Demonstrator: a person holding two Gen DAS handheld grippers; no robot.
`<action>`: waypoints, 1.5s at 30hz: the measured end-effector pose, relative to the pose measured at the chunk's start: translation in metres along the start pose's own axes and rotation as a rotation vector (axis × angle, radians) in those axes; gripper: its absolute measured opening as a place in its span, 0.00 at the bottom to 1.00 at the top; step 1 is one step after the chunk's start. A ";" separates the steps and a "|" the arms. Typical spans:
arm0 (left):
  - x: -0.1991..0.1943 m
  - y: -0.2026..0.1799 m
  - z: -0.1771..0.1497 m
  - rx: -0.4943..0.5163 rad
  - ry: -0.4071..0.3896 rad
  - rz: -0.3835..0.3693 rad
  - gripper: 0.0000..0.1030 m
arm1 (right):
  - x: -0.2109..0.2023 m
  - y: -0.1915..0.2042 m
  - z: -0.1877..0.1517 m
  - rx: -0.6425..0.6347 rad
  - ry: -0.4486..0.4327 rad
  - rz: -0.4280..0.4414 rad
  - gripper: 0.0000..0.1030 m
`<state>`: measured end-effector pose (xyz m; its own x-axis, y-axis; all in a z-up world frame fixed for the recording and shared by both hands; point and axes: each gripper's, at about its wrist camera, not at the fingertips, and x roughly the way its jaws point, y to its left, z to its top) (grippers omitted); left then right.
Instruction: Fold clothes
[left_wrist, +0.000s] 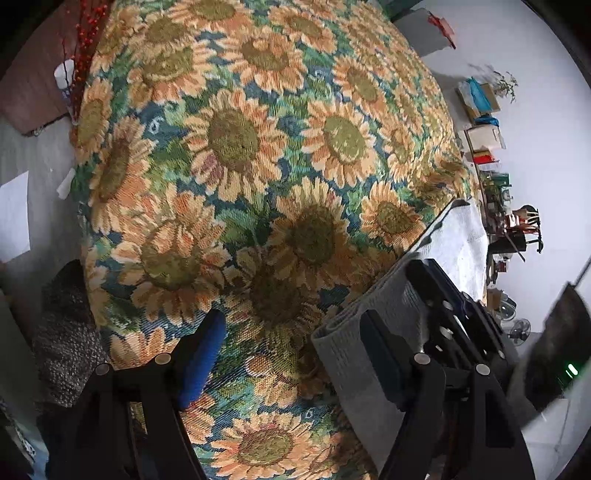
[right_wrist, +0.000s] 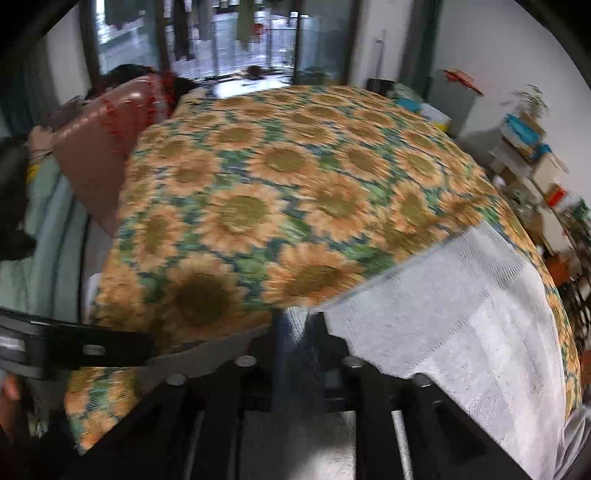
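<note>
Sunflower-patterned woven cloth (left_wrist: 258, 155) covers the whole work surface, which gives the garment a flat bed to be folded on. Along its near right side lies the pale grey-white knitted garment (right_wrist: 472, 317), spread out, with one rolled or doubled grey edge toward the left hand. The left gripper (left_wrist: 295, 354) hangs over that edge with its blue-padded fingers (left_wrist: 203, 362) standing wide apart; one finger sits on the bare cloth, the other at the grey fold, and nothing is pinched, so I take it as poised to catch the edge rather than holding it. The right gripper (right_wrist: 299, 332) points steeply down at the garment's near hem, a strip of the knit lying between its narrowed jaws. That view is blurred, so whether the pads actually press the fabric I cannot tell. Shelves of boxes (left_wrist: 480, 122) line the white wall behind.
</note>
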<state>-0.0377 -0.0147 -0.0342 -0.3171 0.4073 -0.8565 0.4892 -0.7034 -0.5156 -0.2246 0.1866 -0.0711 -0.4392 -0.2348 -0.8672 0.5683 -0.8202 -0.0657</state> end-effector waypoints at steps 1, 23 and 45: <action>-0.001 -0.001 0.000 0.005 -0.006 0.001 0.73 | -0.009 -0.010 -0.005 0.058 -0.024 0.006 0.47; 0.018 -0.071 -0.058 0.499 -0.001 0.071 0.03 | -0.072 -0.061 -0.140 0.475 -0.096 -0.077 0.16; 0.045 -0.163 -0.157 0.867 0.066 -0.027 0.03 | -0.170 -0.052 -0.316 0.940 -0.235 -0.105 0.27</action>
<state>-0.0045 0.2094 0.0075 -0.2591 0.4442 -0.8576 -0.3180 -0.8777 -0.3585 0.0402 0.4342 -0.0762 -0.6414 -0.1508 -0.7523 -0.2246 -0.9007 0.3720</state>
